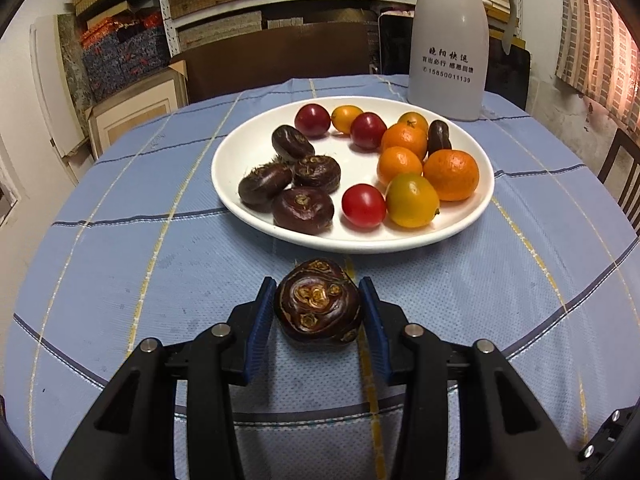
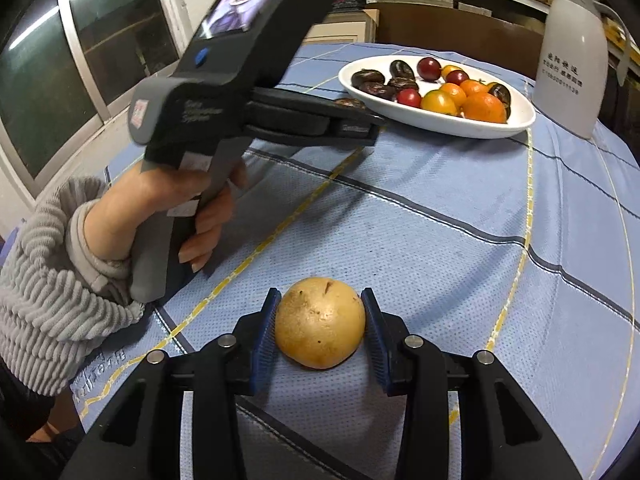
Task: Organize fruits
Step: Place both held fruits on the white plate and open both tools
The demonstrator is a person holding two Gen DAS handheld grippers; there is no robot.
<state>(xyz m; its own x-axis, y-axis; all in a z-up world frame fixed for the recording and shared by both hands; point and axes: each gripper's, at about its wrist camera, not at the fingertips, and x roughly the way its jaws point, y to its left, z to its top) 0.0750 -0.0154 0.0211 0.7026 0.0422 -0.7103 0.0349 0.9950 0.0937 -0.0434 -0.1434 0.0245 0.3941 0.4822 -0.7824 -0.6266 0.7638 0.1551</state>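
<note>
- The left gripper has its jaws drawn in to a narrow gap around a dark brown water chestnut; both blue pads touch its sides, so it is gripped.
- That water chestnut sits between the fingertips, on the blue checked tablecloth, just on the near side of the white plate.
- The right gripper has its jaws equally narrow, pads pressed on either side of a round yellow-tan fruit.
- This fruit rests on the cloth well apart from the plate, nearer the camera.
- On the plate lie more water chestnuts, red cherry tomatoes, small oranges and yellow-orange kumquats.
- A white jug stands just behind the plate.
- In the right wrist view, a hand in a grey ribbed sleeve holds the left gripper's handle, on the near left of the plate.
</note>
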